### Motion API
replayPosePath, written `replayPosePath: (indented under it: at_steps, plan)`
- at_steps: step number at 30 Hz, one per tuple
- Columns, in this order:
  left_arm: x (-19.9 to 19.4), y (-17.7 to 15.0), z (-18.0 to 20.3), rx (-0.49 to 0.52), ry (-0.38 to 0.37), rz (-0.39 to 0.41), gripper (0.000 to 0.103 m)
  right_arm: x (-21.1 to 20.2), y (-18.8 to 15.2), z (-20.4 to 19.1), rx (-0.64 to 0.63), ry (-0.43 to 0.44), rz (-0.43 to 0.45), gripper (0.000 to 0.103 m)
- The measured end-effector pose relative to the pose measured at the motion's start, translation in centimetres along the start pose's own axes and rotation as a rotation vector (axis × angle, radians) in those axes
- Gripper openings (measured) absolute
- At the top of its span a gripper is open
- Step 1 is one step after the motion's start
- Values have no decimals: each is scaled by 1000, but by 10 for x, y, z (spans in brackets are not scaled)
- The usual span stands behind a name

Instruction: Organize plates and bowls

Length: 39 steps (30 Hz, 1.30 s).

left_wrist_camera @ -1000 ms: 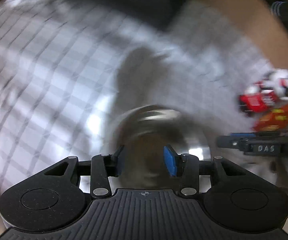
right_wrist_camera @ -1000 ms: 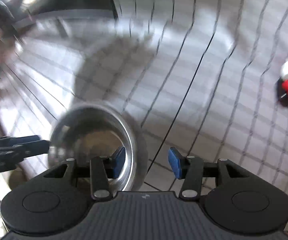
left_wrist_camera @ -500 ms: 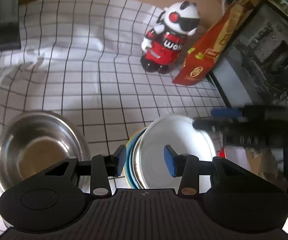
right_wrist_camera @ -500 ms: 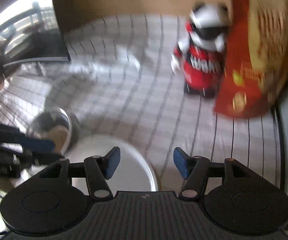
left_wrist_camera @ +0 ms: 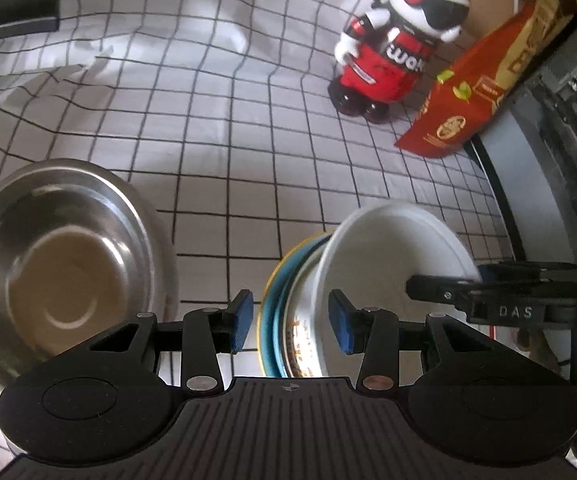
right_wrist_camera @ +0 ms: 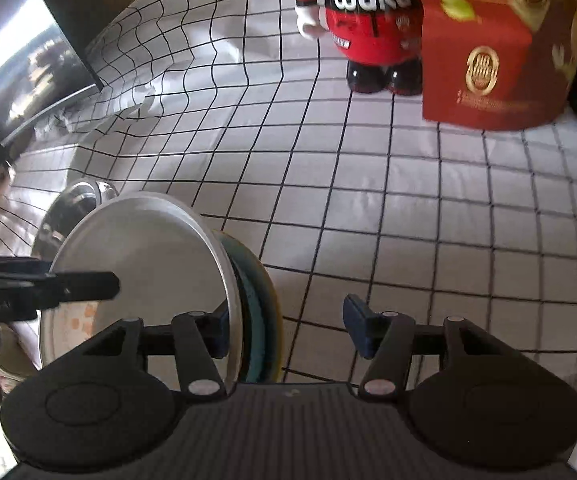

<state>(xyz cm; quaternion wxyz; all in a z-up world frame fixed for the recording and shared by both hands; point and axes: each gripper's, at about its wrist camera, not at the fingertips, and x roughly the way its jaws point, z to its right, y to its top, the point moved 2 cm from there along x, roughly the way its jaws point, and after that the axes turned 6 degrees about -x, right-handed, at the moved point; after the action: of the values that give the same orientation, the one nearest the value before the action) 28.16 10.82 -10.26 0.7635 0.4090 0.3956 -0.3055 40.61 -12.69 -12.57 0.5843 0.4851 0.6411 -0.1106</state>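
Note:
A steel bowl [left_wrist_camera: 60,256] sits on the checked cloth at the left; it also shows in the right wrist view [right_wrist_camera: 74,206]. A stack of plates, white [left_wrist_camera: 392,248] on top of blue [left_wrist_camera: 272,300] and yellow-rimmed ones, lies right of it. In the right wrist view the white plate [right_wrist_camera: 144,264] lies left of centre. My left gripper [left_wrist_camera: 290,322] is open, its fingers astride the stack's near left edge. My right gripper [right_wrist_camera: 284,332] is open, its left finger [right_wrist_camera: 216,334] over the white plate and the stack's rim between the fingers.
A red and white toy robot [left_wrist_camera: 392,40] and a red snack bag [left_wrist_camera: 484,76] stand at the back right. A dark appliance [left_wrist_camera: 560,128] lines the right edge. A black screen [right_wrist_camera: 28,60] sits at the back left. The cloth is wrinkled near the back left.
Both grippers swung from the steel bowl over to the plate stack, then closed in on it. The view went from blurred to steady. Both stay open.

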Motion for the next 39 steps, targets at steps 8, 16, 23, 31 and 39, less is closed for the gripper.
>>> replayPosePath:
  at_steps: [8, 16, 23, 31, 39]
  plan:
    - [27, -13, -5, -9, -28, -61, 46, 28, -18, 1, 68, 141, -75, 56]
    - [28, -17, -5, -14, -42, -68, 48, 37, -28, -3, 127, 245, -98, 55]
    - [25, -19, -4, 3, -34, -70, 49, 37, -29, -9, 128, 246, -90, 55]
    - [25, -19, -4, 8, -50, -70, 53, 37, -30, -9, 135, 238, -83, 56]
    - [25, -19, -4, -3, -52, -78, 55, 37, -30, -8, 135, 237, -85, 56]
